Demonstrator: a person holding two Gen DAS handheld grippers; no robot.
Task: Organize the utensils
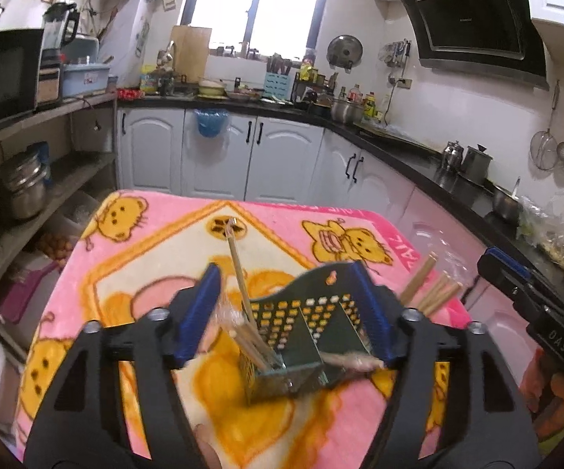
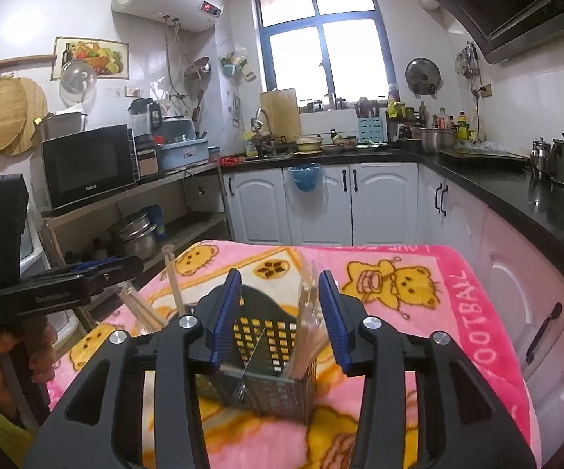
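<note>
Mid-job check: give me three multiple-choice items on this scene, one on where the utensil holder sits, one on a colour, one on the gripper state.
1. The perforated utensil holder stands on:
A. the black counter
B. the pink cartoon blanket
C. the microwave

2. The gripper pads are:
A. blue
B. red
C. white

3. The right gripper is:
A. shut on a spoon
B. shut empty
C. open, pressing nothing

Answers:
1 B, the holder's base rests on the blanket.
2 A, both ribbed pads show blue.
3 C, the pads stand apart on either side of the holder, with wrapped chopsticks leaning inside it.
</note>
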